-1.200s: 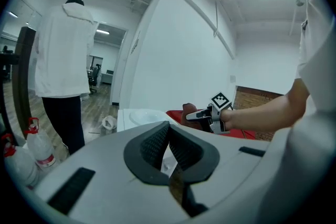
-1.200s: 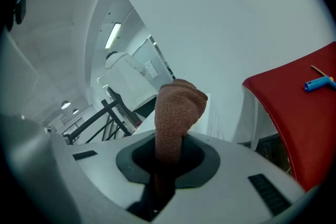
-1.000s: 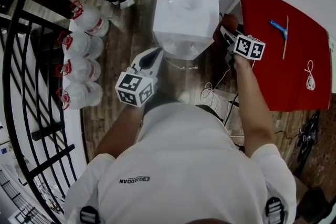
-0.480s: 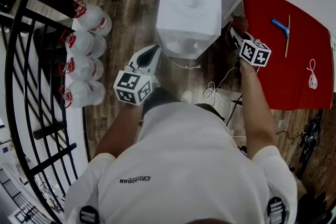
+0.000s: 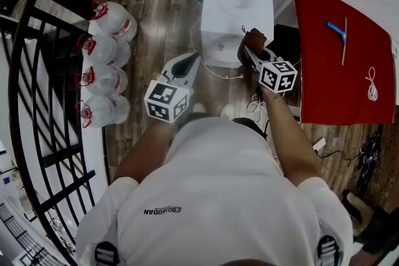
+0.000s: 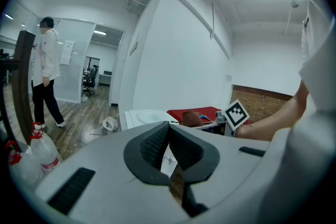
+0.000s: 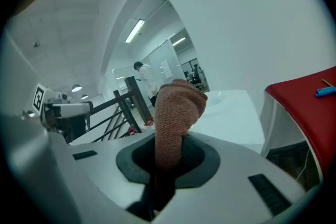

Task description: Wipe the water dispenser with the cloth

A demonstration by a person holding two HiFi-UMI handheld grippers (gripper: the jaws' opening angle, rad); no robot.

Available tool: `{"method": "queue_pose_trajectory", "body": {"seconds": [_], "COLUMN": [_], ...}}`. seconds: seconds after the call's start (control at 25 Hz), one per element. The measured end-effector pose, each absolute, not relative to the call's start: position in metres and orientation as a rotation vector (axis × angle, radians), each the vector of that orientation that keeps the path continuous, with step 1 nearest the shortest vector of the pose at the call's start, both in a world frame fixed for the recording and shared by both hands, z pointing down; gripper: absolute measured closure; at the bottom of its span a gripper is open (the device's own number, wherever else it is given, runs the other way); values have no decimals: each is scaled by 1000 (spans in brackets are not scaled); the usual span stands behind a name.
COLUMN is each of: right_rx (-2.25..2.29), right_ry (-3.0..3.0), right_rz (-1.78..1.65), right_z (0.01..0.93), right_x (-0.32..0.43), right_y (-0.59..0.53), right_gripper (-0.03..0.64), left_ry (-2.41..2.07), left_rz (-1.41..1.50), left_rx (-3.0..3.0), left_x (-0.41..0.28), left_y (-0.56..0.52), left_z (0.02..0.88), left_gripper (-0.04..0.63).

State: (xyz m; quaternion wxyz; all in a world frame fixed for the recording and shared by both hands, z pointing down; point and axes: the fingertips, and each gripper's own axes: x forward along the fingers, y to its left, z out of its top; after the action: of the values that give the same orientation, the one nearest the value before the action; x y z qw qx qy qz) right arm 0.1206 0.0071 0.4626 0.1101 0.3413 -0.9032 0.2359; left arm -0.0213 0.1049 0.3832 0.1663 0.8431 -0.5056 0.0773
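In the head view, the white water dispenser point(image 5: 237, 6) is standing at upper centre on the wood floor; the right gripper point(image 5: 251, 54) is reaching up from lower right and clamping the brown cloth point(image 5: 253, 40), which is sticking out toward the upper left, its long axis in line with the jaws and its end lying over the dispenser's lower right part; the left gripper point(image 5: 192, 61) is hanging to the dispenser's lower left, apart from it; water bottles point(image 5: 103, 53) are lining the left side beside a black railing point(image 5: 37, 103), and a red table point(image 5: 336, 84) is filling the right.

In the left gripper view, the jaws are meeting at their tips with nothing between them; beyond them the dispenser's top and the cloth point(image 6: 191, 118) are showing at centre.

In the right gripper view, the jaws are gripping the cloth, which is standing upright at centre, long axis vertical, rounded end pointing up; the dispenser is lying just behind it to the right.
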Motion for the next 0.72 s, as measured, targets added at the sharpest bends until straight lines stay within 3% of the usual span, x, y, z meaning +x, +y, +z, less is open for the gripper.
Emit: {"method": "queue_pose_trajectory", "body": {"seconds": [0.4,0.72], "right_rx": [838,737], "right_ry": [-2669,-2641], "right_rz": [568,538], "right_z": [492,517], "right_x": [1,-45], "right_y": [36,41], "right_gripper": [563,563], "left_ry": [-1430,-1487], "left_rz": [218,244], "left_rx": [2404,2382], "left_x": [-54,-75], "left_y": [145,161], "left_z": [390,398], "left_gripper": [603,603]}}
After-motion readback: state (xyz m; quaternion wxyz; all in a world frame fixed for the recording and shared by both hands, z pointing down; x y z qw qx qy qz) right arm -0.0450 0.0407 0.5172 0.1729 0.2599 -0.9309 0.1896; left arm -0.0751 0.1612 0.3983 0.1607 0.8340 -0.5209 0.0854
